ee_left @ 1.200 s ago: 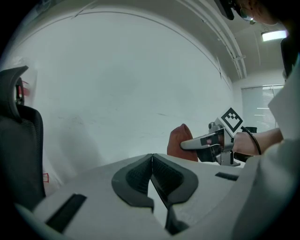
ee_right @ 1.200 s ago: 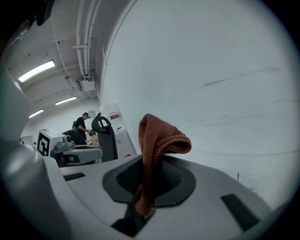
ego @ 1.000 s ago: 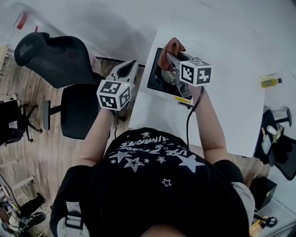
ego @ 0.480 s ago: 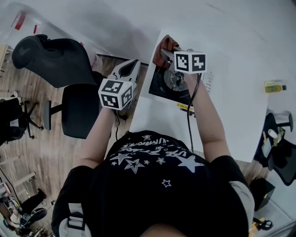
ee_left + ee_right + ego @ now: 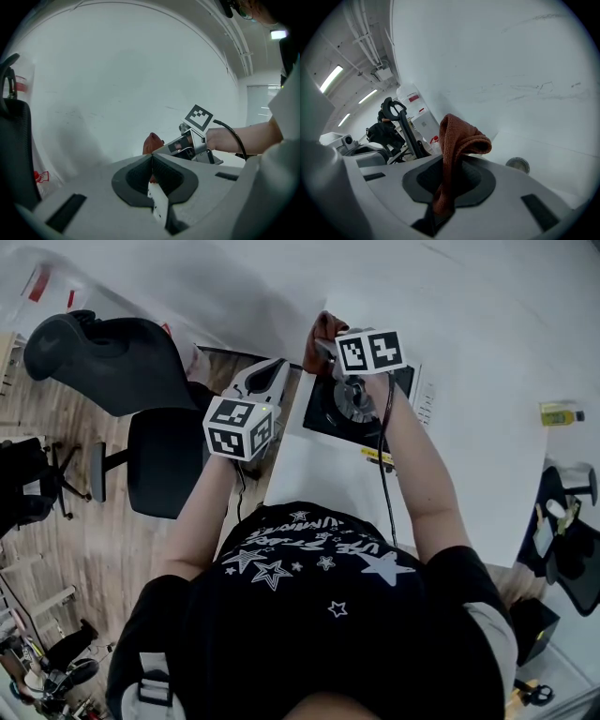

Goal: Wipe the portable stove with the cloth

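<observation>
- While the right gripper (image 5: pixel 449 161) pinches the rust-brown cloth (image 5: pixel 457 136) between its fingers, the cloth's folded end flops over past the fingertips.
- Beneath those fingers lies the black portable stove (image 5: pixel 323 413), on a white table (image 5: pixel 469 456); the cloth is at its far left corner.
- The left gripper (image 5: pixel 151 157) has its fingers pressed together on nothing, with the table's left edge beside them.
</observation>
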Motion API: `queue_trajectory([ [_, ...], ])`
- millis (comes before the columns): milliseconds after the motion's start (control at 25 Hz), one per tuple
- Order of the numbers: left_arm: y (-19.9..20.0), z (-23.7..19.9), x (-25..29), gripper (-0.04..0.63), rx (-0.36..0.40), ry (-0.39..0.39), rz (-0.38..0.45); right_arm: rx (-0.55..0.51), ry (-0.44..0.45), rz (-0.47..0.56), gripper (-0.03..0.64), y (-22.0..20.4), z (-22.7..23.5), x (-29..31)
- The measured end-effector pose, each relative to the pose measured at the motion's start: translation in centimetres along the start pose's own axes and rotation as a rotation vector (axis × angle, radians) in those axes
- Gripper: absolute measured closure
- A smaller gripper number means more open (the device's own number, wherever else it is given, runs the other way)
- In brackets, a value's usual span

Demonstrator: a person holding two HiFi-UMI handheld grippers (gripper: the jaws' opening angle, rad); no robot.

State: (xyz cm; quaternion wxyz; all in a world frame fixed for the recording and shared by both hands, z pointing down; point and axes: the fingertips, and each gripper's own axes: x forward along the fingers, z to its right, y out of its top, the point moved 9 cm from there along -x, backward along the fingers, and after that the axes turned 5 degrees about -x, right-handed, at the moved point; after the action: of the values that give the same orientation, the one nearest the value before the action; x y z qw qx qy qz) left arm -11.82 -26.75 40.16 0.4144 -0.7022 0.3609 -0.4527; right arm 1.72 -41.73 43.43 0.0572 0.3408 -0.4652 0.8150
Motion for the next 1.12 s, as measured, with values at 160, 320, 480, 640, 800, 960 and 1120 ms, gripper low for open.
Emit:
queue_trajectory([
  [160,-0.2,0.3,0.0,0.586,0.003,-0.005,-0.010,0.011,-0.019,-0.022,0.561,-0.6,0.4,-0.1],
  [320,-0.6,0.6,0.1,0.586,0.009,-0.012,-0.019,0.038,-0.037,-0.021,0.561,-1.2,1.1,-0.8],
  [480,-0.8,1.0,0.3,0.586,0.008,-0.021,-0.025,0.051,-0.061,-0.029,0.561,-1.9,1.7,-1.9],
  [640,-0.8,1.8,0.6,0.586,0.009,-0.035,-0.028,0.061,-0.091,-0.038,0.561,-2.6,2.4,-3.3],
  [800,-1.0,2.7,1.1,0.586,0.016,-0.053,-0.033,0.076,-0.119,-0.035,0.561,-3.6,3.4,-4.9],
  [960,-1.2,3.4,1.4,0.586,0.022,-0.072,-0.043,0.104,-0.149,-0.024,0.561,-4.7,4.3,-6.7],
  [1120,-1.3,4.1,1.7,0.586,0.030,-0.083,-0.047,0.123,-0.163,-0.026,0.561,-5.5,5.1,-8.1],
])
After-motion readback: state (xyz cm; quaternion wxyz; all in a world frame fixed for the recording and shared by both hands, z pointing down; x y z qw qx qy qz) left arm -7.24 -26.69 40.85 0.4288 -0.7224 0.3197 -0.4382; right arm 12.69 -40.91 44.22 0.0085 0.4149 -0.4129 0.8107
